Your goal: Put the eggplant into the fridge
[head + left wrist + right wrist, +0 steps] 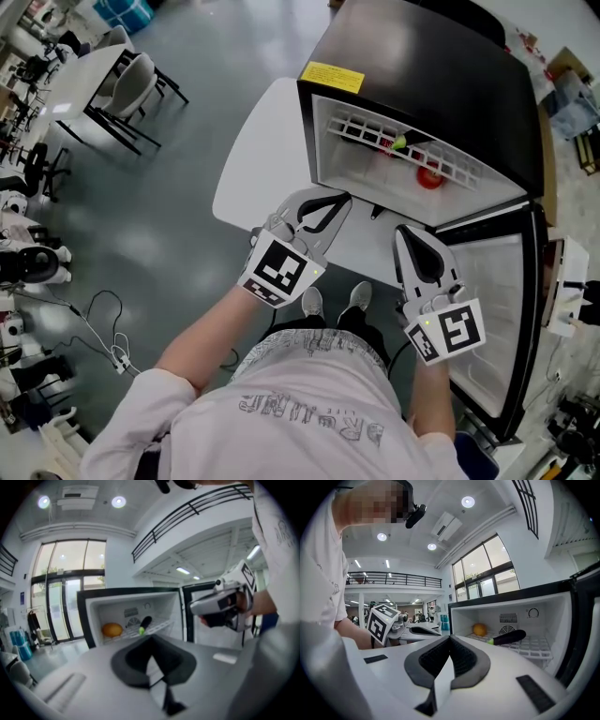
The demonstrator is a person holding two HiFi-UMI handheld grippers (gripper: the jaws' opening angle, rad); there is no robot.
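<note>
Eggplant lies on the wire shelf inside the open fridge, stem end toward the shelf's left, with a round orange fruit at the back left corner. Both the left hand-held gripper and the right hand-held gripper are clenched on nothing, in front of the opening. Closing the door looks like what remains: press a closed jaw tip against its outer edge and swing it steadily until it seals. The yellow label on the fridge top is too small to read.
</note>
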